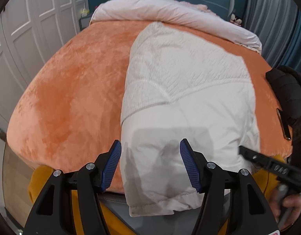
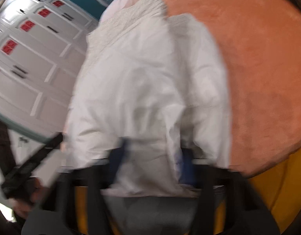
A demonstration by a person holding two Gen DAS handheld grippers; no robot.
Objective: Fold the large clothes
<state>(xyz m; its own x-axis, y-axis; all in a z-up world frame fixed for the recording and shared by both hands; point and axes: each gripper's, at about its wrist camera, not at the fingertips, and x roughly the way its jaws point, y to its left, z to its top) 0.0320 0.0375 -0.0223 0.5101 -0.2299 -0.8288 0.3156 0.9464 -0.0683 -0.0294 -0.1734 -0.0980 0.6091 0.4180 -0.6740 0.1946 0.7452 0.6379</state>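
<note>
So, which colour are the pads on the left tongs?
Blue, ribbed pads, clearest in the left wrist view.

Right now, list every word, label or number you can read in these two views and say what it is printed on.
"DAS", or something near it: raised letters on the black body of the right gripper, seen at an angle in the left wrist view, so the reading is uncertain.
A red-edged sticker at the bottom edge of the left gripper: cut off, unreadable.
Right wrist view: too blurred to show any text.
</note>
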